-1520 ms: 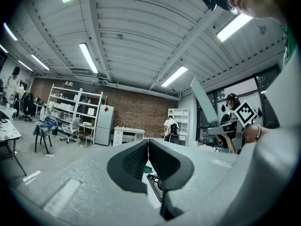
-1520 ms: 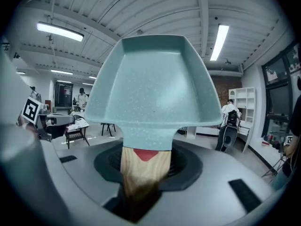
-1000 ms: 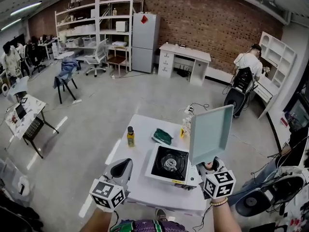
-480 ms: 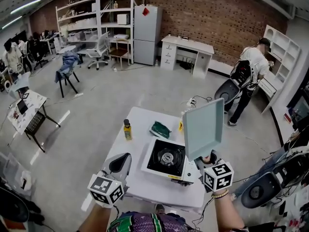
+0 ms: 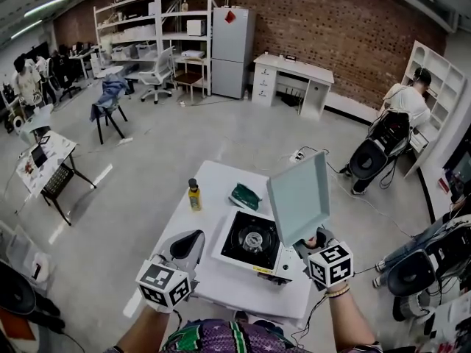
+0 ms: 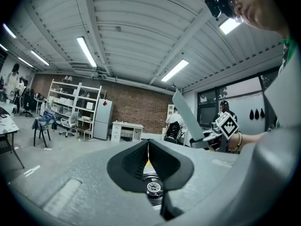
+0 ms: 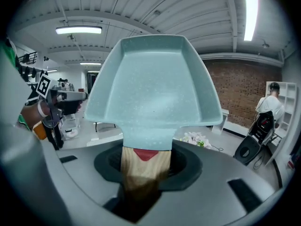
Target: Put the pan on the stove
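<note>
Since a second ago, the head view shows the pan (image 5: 298, 197) leaning closer over the stove's (image 5: 254, 243) right edge on the bench (image 5: 210, 190), upright in my right gripper (image 5: 309, 243). In the left gripper view, my left gripper (image 6: 148, 152) has its fingers together, empty. In the right gripper view, my fingers clamp the pan's wooden handle (image 7: 143, 166).

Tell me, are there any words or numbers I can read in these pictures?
No words or numbers can be read.
The bottle label: too small.
The yellow sticker on the stove: too small.
The red sign on the fridge: too blurred.
The marker cube: only a black-and-white pattern.
</note>
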